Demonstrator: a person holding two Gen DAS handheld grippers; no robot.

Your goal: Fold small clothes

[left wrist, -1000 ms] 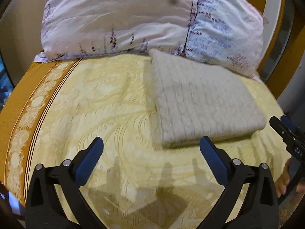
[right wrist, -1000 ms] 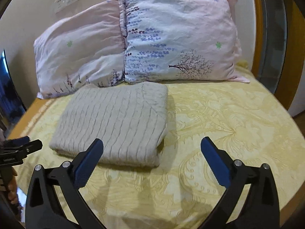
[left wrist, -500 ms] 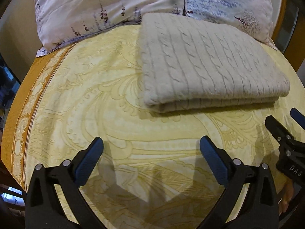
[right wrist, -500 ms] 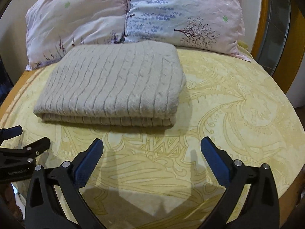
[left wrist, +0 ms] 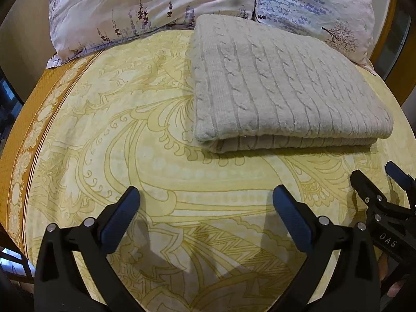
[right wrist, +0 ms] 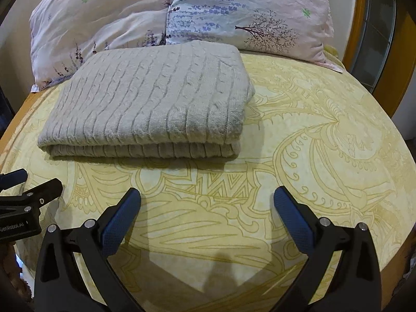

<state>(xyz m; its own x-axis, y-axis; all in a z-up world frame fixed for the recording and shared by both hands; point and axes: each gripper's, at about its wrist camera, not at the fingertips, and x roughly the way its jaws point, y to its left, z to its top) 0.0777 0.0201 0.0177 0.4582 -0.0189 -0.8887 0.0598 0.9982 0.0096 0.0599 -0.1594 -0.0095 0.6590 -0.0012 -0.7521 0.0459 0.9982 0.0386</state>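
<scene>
A grey cable-knit garment (left wrist: pixel 280 85) lies folded in a neat rectangle on the yellow patterned bedspread (left wrist: pixel 130 130); it also shows in the right wrist view (right wrist: pixel 150 106). My left gripper (left wrist: pixel 205 202) is open and empty, a short way in front of the garment's left front corner. My right gripper (right wrist: pixel 206 202) is open and empty, in front of the garment's right front corner. Each gripper shows at the edge of the other's view: the right one (left wrist: pixel 377 182) and the left one (right wrist: pixel 28 182).
Two floral pillows (right wrist: pixel 247 13) (right wrist: pixel 98 20) lean at the head of the bed, just behind the garment. An orange border (left wrist: pixel 26 119) runs along the bed's left edge. A wooden frame (right wrist: pixel 356 20) stands at the far right.
Both grippers have moved in closer to the folded garment and lower over the bed. The garment has not moved. Both stay open.
</scene>
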